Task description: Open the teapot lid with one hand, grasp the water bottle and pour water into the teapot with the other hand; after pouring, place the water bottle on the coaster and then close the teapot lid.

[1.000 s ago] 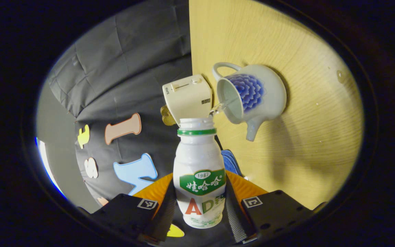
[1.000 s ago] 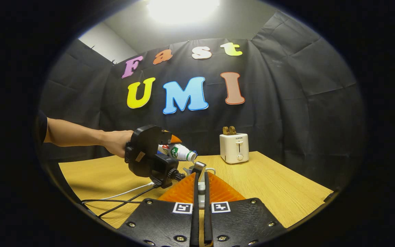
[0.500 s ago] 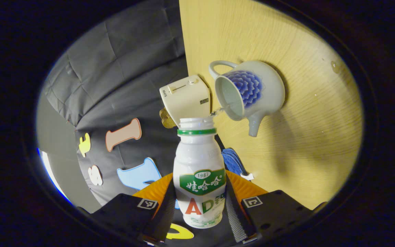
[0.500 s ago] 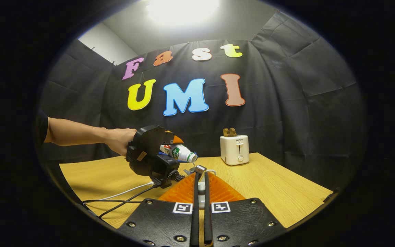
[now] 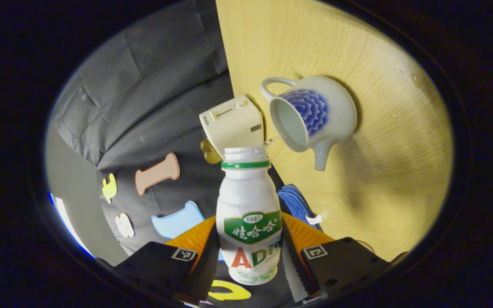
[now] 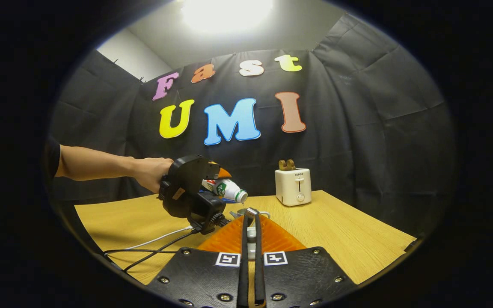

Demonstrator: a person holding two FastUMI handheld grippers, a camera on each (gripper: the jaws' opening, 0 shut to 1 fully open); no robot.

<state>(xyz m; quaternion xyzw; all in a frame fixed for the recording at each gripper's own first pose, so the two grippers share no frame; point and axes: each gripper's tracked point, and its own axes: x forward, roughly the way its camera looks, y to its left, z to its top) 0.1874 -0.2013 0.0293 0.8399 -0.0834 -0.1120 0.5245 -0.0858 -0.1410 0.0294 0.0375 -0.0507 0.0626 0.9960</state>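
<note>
Left gripper view: the left gripper (image 5: pixel 250 256) is clamped on the water bottle (image 5: pixel 248 222), tipped with its mouth just beside the open teapot (image 5: pixel 315 117) rim (a thin trickle crosses). The blue coaster (image 5: pixel 295 201) lies beneath. The right gripper (image 6: pixel 250 218) pinches what is likely the lid (image 6: pixel 251 233).

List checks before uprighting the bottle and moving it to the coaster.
1. Left claw shut on water bottle: ok.
2. Bottle mouth aimed into the open teapot, thin stream reaching the opening: ok.
3. Teapot lid off the pot, pinched in right claw: ok.
4. Blue coaster free to take the bottle: cannot tell, partly hidden behind the bottle.
5. Bottle emptied: cannot tell, it is opaque.
6. Table dry: not ok, a droplet lies beyond the teapot.
</note>
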